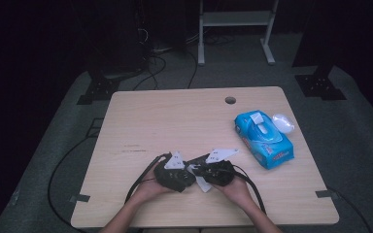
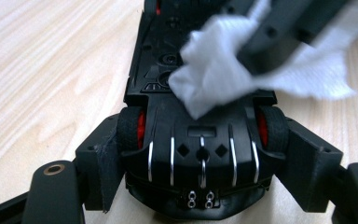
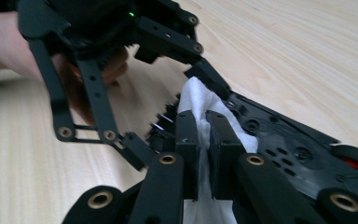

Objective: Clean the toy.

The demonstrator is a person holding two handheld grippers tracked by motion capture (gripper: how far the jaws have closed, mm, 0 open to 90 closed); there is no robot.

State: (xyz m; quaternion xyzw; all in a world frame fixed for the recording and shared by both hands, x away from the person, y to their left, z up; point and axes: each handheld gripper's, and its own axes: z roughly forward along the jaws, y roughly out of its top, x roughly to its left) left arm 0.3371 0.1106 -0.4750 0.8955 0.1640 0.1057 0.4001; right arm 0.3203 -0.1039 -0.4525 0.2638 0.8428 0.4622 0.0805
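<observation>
While the black toy car point(image 2: 200, 154) lies upside down near the front edge of the wooden surface point(image 1: 175, 116), the left tongs point(image 2: 200, 163) clamp its body from both sides, just by the red-hubbed wheels. A white wipe point(image 3: 200, 107) rests on the car's underside, pinched tight between the narrow jaws of the right tongs point(image 3: 208, 135). Well apart to the right lies a blue wipe pack point(image 1: 263, 140), its lid open.

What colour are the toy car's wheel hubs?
Red, inside black tyres; the wheel hubs of the toy car show best in the left gripper view.
</observation>
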